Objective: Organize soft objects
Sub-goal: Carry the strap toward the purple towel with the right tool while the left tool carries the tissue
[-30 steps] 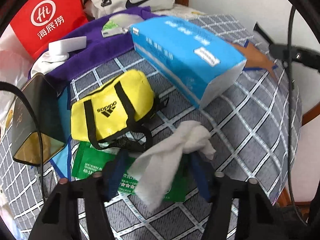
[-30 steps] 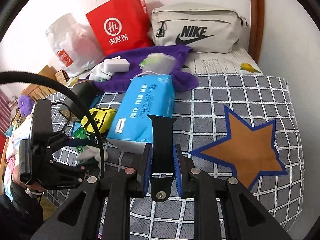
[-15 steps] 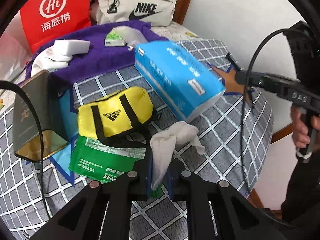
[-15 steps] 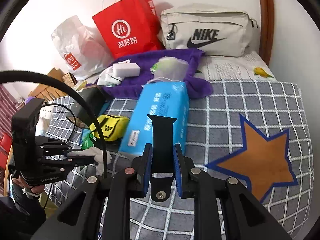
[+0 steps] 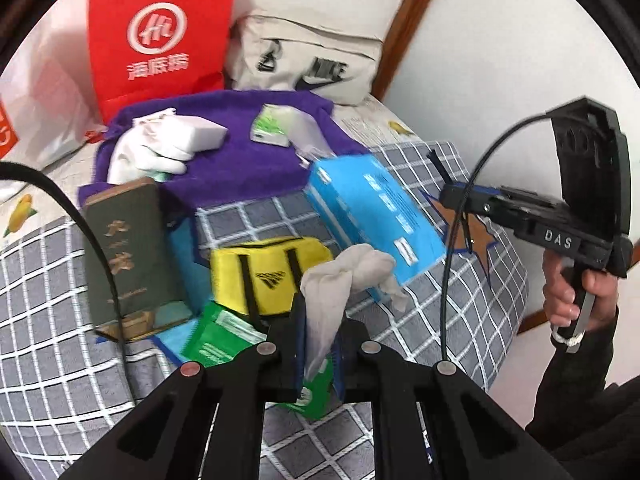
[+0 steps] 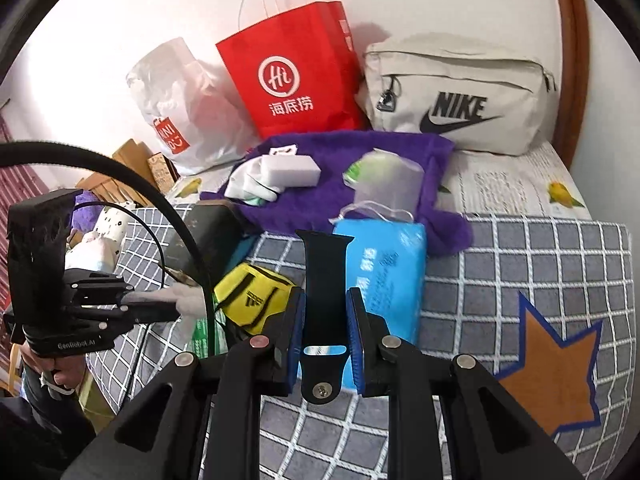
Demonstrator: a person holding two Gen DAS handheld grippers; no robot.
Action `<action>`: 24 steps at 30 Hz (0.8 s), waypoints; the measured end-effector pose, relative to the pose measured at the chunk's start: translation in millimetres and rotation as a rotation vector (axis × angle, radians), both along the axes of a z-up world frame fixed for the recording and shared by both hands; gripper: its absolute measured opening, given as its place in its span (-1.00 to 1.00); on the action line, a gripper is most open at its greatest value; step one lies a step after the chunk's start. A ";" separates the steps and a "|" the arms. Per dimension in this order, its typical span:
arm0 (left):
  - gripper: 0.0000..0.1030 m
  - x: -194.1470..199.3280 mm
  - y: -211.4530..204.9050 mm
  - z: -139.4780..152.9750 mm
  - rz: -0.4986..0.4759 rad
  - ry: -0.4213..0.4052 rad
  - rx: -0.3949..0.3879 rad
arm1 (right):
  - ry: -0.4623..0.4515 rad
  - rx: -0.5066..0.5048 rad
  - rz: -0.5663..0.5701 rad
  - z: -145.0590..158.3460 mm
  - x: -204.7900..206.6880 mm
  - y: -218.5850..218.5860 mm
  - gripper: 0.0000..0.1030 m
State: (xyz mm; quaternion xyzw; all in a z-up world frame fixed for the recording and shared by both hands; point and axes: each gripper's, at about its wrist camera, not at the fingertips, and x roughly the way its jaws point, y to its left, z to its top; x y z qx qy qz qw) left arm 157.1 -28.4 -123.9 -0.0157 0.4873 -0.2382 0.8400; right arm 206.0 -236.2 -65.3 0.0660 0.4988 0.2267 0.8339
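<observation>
Left wrist view, left gripper [image 5: 318, 354] jaws clamping white cloth [image 5: 340, 280], right gripper [image 6: 325, 336] pinching black strap [image 6: 324, 280]

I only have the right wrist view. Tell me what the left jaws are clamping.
Observer: The left gripper is shut on a crumpled white cloth, whose loose end flops in front of the blue tissue pack.
Operator: Report what lies under that gripper.
Observer: A flat green plastic packet on the grey checked bedcover, next to the small yellow sports bag.
Operator: Describe the dark box's front.
Observer: The dark green box stands upright with gold characters, too blurred to read.
</observation>
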 end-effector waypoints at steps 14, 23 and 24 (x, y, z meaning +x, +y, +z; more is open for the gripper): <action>-0.79 44.7 37.8 11.5 0.137 -0.045 0.034 | 0.002 -0.009 0.014 -3.6 42.8 26.2 -0.60; -0.79 97.1 56.2 22.1 0.187 -0.072 0.032 | -0.019 -0.008 -0.016 -2.1 94.7 33.6 -0.60; -0.79 102.2 56.7 22.9 0.191 -0.075 0.036 | -0.029 -0.001 -0.019 -1.5 103.4 35.2 -0.60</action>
